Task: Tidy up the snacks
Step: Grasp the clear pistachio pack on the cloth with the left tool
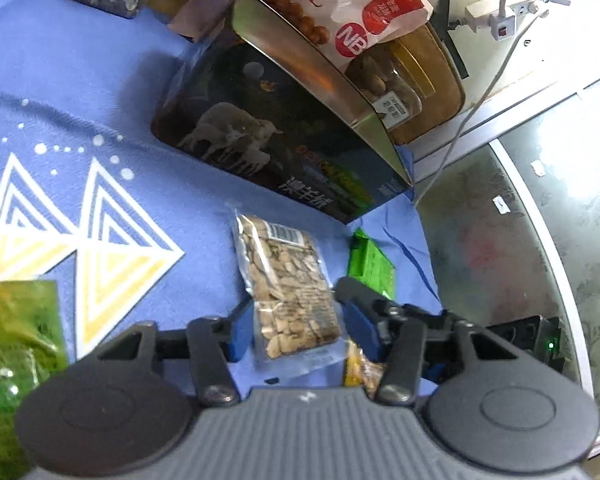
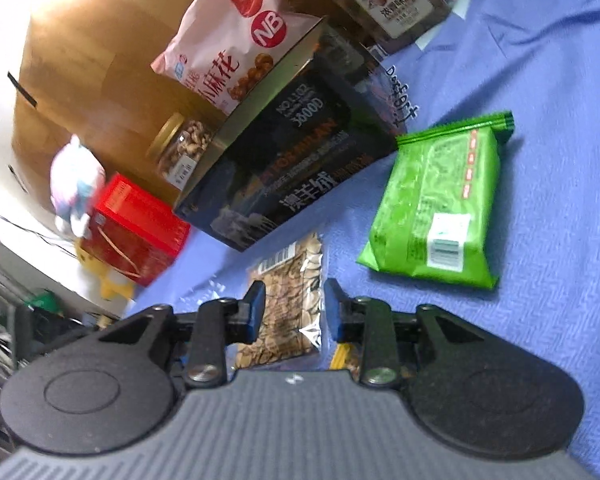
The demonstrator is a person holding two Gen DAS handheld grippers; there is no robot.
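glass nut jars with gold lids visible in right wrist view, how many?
1: nut jar stands behind the dark box, below the pink snack bag. Others may be hidden behind the box.

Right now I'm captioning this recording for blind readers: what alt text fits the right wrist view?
The right gripper straddles a clear packet of seeds on a blue cloth, its fingers either side of it. A green snack pack lies to the right, and a dark open box holding a pink bag stands behind.
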